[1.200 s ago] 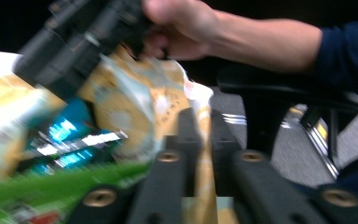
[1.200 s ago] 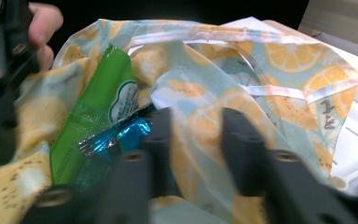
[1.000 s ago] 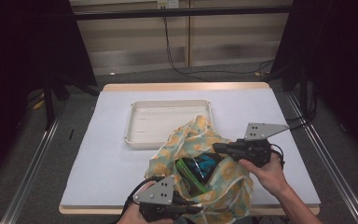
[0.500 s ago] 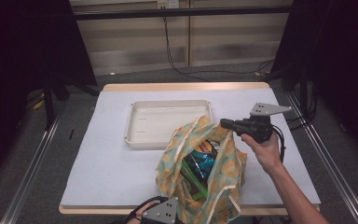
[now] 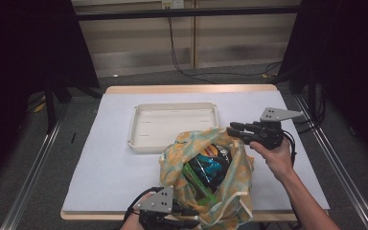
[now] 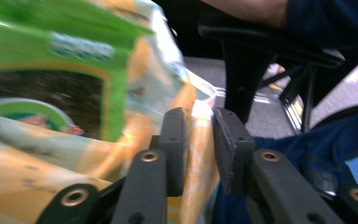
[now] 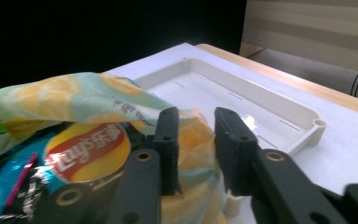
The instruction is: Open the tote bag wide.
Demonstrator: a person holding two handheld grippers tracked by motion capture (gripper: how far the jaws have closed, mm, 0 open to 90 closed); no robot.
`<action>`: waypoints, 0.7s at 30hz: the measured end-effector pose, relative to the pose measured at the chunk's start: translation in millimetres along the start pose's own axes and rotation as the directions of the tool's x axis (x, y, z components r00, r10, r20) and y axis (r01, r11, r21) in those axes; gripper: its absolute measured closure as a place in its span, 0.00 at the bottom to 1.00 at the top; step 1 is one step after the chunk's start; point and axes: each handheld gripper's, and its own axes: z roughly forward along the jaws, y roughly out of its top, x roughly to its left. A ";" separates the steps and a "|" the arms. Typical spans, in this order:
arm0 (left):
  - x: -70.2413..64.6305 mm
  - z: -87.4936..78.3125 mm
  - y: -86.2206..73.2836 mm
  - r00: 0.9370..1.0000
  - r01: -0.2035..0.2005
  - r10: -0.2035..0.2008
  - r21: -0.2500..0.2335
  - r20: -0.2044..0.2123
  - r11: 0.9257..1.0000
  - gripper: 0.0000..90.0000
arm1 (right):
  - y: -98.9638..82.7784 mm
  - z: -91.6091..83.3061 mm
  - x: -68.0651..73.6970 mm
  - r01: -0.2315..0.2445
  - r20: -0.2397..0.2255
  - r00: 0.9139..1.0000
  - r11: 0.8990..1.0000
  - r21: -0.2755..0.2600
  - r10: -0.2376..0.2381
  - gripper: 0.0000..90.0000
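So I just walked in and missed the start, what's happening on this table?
A person with a claw in each hand is working on a yellow-patterned cloth bag full of snack packets. The left claw sits at the bag's near edge, the right claw at its far edge; both have just been opening, with fabric between the jaws but gaps showing, so neither seems to grip it. A white tray waits behind the bag with nothing in it.

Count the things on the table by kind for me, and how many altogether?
Bag: 1
Tray: 1
Snack packs I can tell apart in the bag: 2, a blue pack and a green pack
Grippers: 2, left gripper and right gripper
Total: 6
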 end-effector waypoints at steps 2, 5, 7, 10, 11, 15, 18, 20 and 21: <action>0.9 -4.8 1.3 1.000 0.009 -0.009 -0.015 -0.018 1.000 0.74 | 1.3 -4.7 5.9 0.017 -0.005 1.000 1.000 0.002 -0.017 0.72; 2.0 -12.0 2.9 0.999 0.016 -0.017 -0.036 -0.040 0.999 0.68 | 3.6 -13.2 14.0 0.028 -0.006 1.000 1.000 -0.009 -0.028 0.66; 2.3 -16.9 4.3 0.998 0.014 -0.017 -0.056 -0.055 0.998 0.65 | 5.0 -18.4 19.2 0.030 -0.008 0.999 0.999 -0.020 -0.031 0.64; 3.3 -27.1 7.6 0.996 0.012 -0.020 -0.081 -0.087 0.997 0.62 | 7.7 -25.2 26.7 0.041 -0.004 0.999 0.999 -0.027 -0.041 0.60; 4.3 -31.2 8.9 0.995 0.009 -0.017 -0.082 -0.101 0.997 0.62 | 8.7 -27.5 29.1 0.043 -0.006 0.999 0.999 -0.029 -0.043 0.60; 11.0 -45.1 10.1 0.988 0.005 -0.023 -0.116 -0.151 0.993 0.65 | 10.3 -36.0 38.1 0.046 -0.018 0.999 0.998 -0.049 -0.047 0.60; 18.4 -55.2 10.8 0.979 0.009 -0.038 -0.141 -0.203 0.990 0.67 | 7.5 -39.5 50.6 0.058 -0.043 0.997 0.997 -0.043 -0.060 0.62; 28.5 -61.7 10.7 0.968 0.027 -0.065 -0.158 -0.242 0.987 0.67 | 4.8 -39.9 57.2 0.058 -0.056 0.997 0.998 -0.039 -0.060 0.63; 32.8 -61.8 10.6 0.963 0.036 -0.075 -0.154 -0.257 0.987 0.67 | 3.0 -39.8 60.2 0.054 -0.067 0.996 0.998 -0.037 -0.057 0.65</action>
